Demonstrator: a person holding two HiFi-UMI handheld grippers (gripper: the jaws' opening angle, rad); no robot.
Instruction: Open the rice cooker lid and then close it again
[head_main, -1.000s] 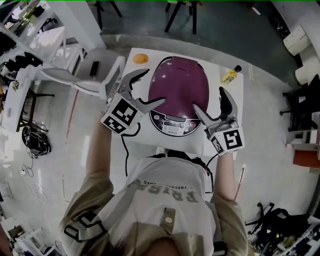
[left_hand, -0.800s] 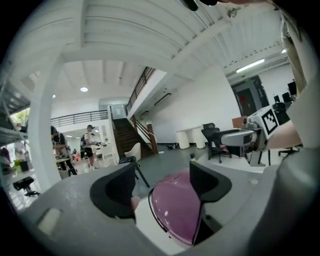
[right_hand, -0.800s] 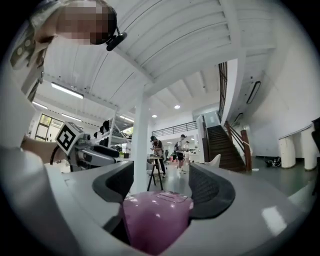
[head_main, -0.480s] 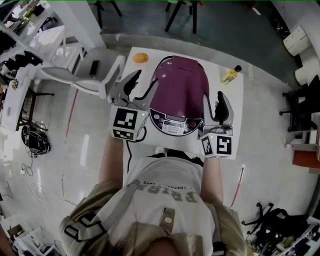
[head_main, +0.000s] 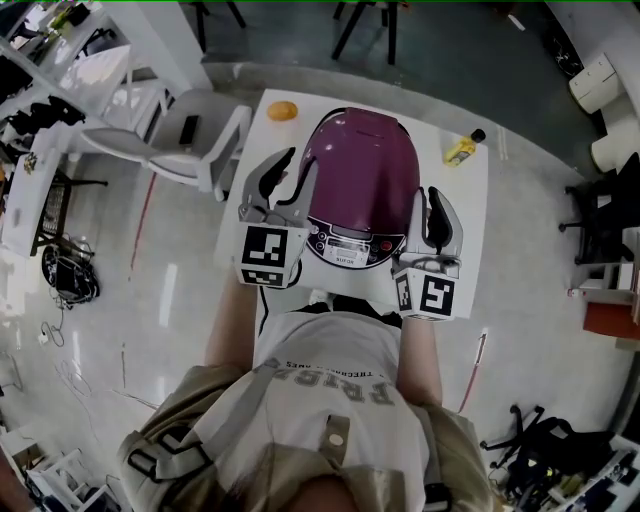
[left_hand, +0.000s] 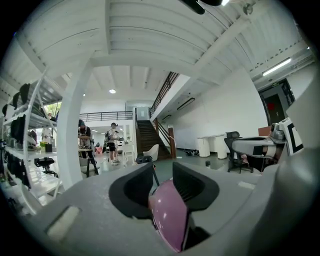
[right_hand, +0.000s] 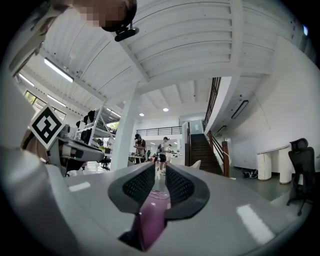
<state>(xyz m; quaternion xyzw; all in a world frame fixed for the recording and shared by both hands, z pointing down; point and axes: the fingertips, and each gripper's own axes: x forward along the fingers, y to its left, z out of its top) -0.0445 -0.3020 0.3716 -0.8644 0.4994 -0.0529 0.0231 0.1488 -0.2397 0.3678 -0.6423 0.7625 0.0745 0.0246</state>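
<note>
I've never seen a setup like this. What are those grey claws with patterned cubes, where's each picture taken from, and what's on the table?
A person holds hand-worked tongs, one in each hand; the cubes are part of them. The head view looks down from a camera on the person's head. The other two views ride on the left tongs and right tongs, looking along their jaws. On the white table stand a purple rice cooker, lid shut, a small orange thing and a yellow bottle. Both tongs have just been closing; each pinches a purple part of the cooker's side.
</note>
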